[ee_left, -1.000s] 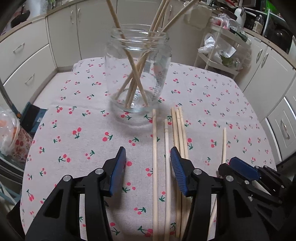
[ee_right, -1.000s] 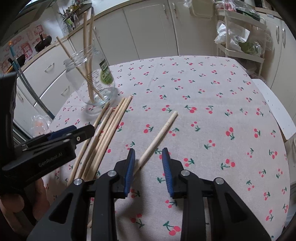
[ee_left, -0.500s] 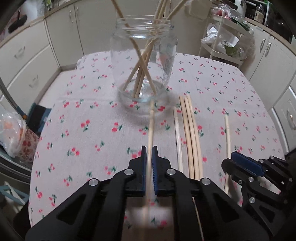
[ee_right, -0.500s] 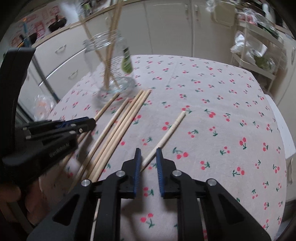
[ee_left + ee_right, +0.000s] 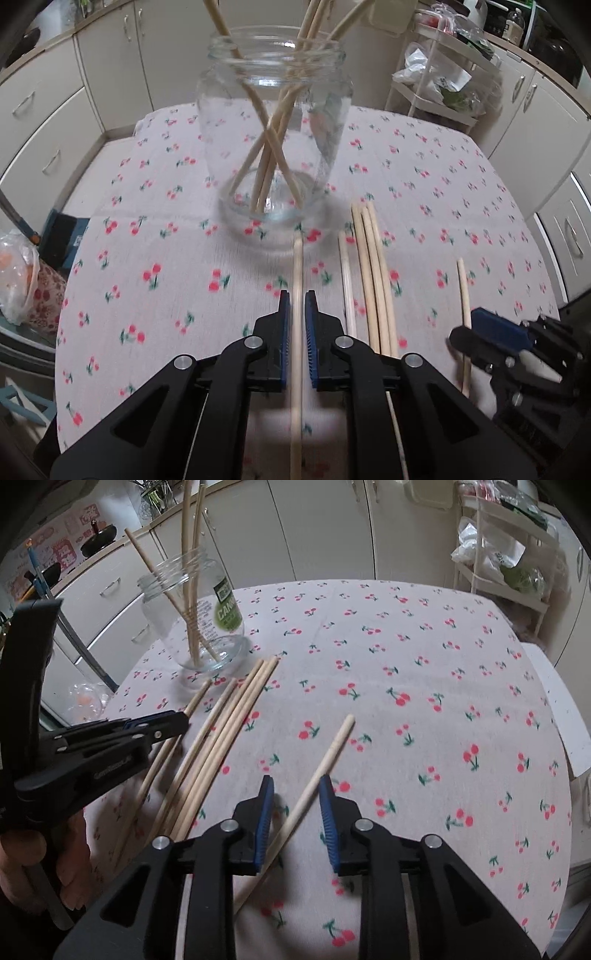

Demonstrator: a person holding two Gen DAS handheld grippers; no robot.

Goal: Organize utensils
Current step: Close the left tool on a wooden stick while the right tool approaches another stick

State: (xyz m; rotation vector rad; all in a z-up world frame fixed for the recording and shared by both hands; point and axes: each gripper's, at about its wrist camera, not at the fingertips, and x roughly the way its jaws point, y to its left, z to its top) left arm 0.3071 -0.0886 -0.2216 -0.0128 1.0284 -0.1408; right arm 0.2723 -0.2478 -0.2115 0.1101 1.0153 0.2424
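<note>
Blurring softens the near end of the chopstick point(image 5: 296, 332) pinched in the left claw point(image 5: 296, 306), and its tail runs out of the left wrist view at 6 o'clock. The pads press on it from both sides; its far tip lies just short of the glass jar point(image 5: 275, 147), at 12 o'clock from the claw. Inside the jar several chopsticks point(image 5: 271, 155) lean crossed, their tops cut off by the upper edge. At 3 o'clock of the held stick, four loose chopsticks point(image 5: 373, 280) lie side by side on the cherry-print worktop point(image 5: 147, 295), their near ends hidden under the claw body.

The right claw point(image 5: 296, 797) points steeply down, its jaws having just opened a little; a single chopstick point(image 5: 325, 760) lies slanted between the spread pads, which stand clear of it. At 9 o'clock in the right wrist view, a hand point(image 5: 22, 864) grips the left tool's handle, partly cropped.
</note>
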